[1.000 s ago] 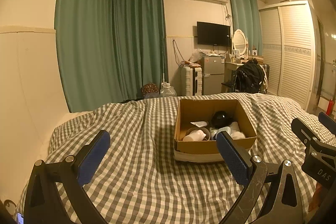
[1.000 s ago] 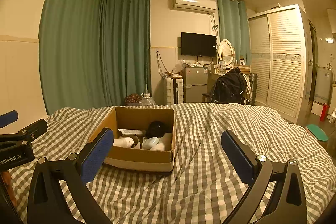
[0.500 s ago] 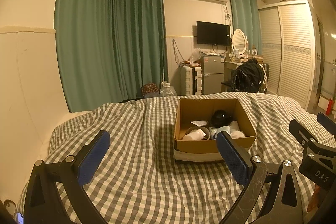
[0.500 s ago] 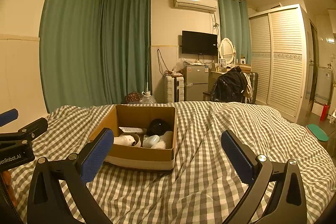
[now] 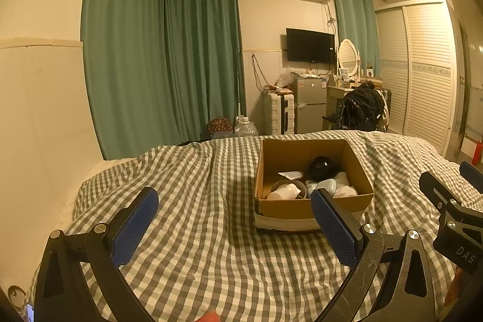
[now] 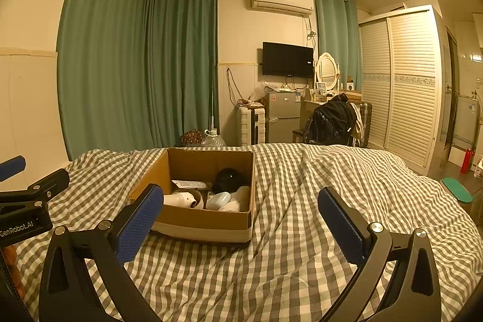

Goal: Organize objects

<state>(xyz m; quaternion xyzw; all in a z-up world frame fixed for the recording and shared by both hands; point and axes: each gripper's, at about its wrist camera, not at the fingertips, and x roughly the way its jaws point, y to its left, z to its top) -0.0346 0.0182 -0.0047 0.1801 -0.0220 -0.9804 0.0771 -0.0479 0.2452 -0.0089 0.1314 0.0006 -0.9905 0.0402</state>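
An open cardboard box (image 5: 302, 205) (image 6: 208, 221) sits on a grey checked bedspread (image 5: 196, 201) (image 6: 302, 231). Inside it lie a black round object (image 5: 322, 167) (image 6: 228, 178), a white bottle (image 5: 282, 191) (image 6: 179, 199), a pale blue item (image 5: 324, 186) (image 6: 220, 199) and a paper slip (image 5: 289, 174). My left gripper (image 5: 232, 221) hovers open above the bed, short of the box and to its left. Above the bed to the right of the box, my right gripper (image 6: 240, 219) hangs open. Nothing is between either pair of fingers.
Green curtains (image 5: 163, 56) hang beyond the bed. A suitcase (image 5: 279, 112), small fridge (image 5: 311, 104), a chair draped with a black jacket (image 5: 359, 110) and a louvred wardrobe (image 5: 422, 71) line the far wall. Each gripper shows at the edge of the other's view.
Both cameras have edged slightly closer to the box. The grippers stay open and the box contents have not moved.
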